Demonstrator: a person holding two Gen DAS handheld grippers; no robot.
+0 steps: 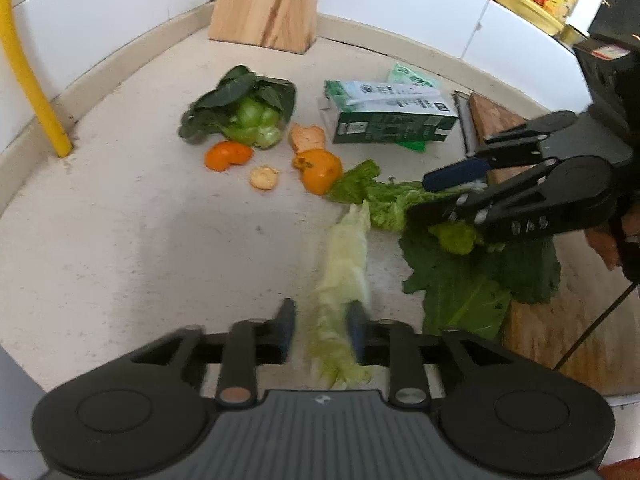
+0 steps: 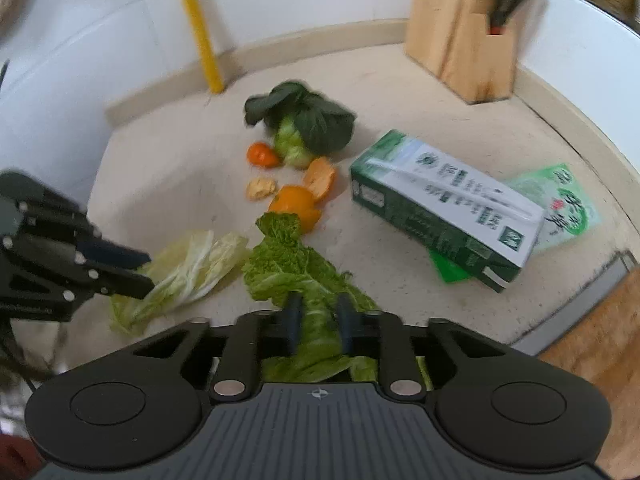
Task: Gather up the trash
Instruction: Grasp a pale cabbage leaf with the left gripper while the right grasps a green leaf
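Trash lies scattered on the speckled worktop (image 1: 120, 240): orange peels (image 1: 320, 168), a bok choy head (image 1: 248, 112), a green-and-white carton (image 1: 388, 114) lying on its side with a green snack wrapper (image 2: 560, 200) behind it, and several loose leaves. A wooden knife block (image 1: 264, 0) stands at the back wall.

Both tongs are at work on leaves. The left tongs (image 1: 320, 328) straddle a pale cabbage leaf (image 1: 348, 256); the leaf touches the right-hand pad, but a gap shows beside the other pad, so I judge the jaws partly open and not yet gripping. The right tongs (image 2: 318, 328) sit over a green lettuce leaf (image 2: 288, 268), whose stalk runs between the pads; whether the pads press on it, I cannot tell. A dark green leaf (image 1: 460, 292) lies just beside these, partly over a wooden cutting board (image 1: 560, 332).

The step in hand looks like the pick-up of the first leafy scraps, with most of the litter untouched. Next, each pair of tongs probably needs to close firmly on its leaf's thick rib before lifting, since limp leaves can slip or tear. No bin shows in either view.
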